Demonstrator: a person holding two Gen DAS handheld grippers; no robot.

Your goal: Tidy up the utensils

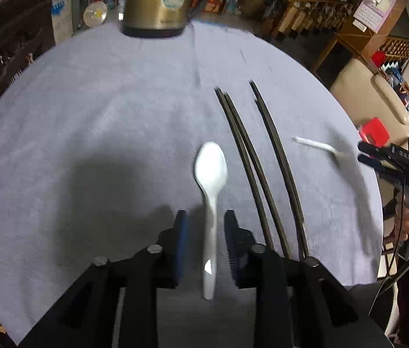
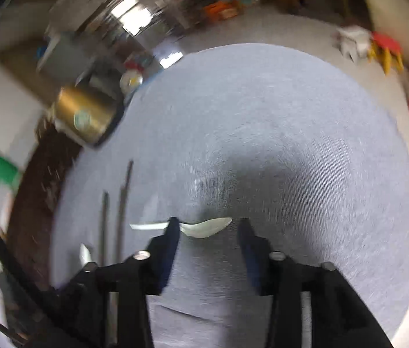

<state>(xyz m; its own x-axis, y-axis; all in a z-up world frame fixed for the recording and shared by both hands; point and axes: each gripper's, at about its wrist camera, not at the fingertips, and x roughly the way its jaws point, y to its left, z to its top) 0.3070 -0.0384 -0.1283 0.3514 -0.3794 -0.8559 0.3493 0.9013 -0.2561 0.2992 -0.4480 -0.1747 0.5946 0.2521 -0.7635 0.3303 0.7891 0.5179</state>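
A white plastic spoon (image 1: 210,165) lies on the grey tablecloth (image 1: 88,101), bowl pointing away. Its handle runs between the fingers of my left gripper (image 1: 205,217), which is open, with a gap on each side of the handle. Two pairs of dark chopsticks (image 1: 250,156) lie side by side just right of it. A second white spoon (image 2: 207,227) lies crosswise at the tips of my right gripper (image 2: 209,221), which is open; the left finger hides part of its handle. In the left wrist view that spoon (image 1: 317,145) is blurred beside the right gripper (image 1: 362,153).
A gold kettle (image 1: 158,0) stands at the table's far edge, and shows at the left (image 2: 85,119) in the right wrist view. A person's hand (image 1: 407,220) holds the right gripper past the table's right rim. A red stool (image 1: 374,132) stands on the floor beyond.
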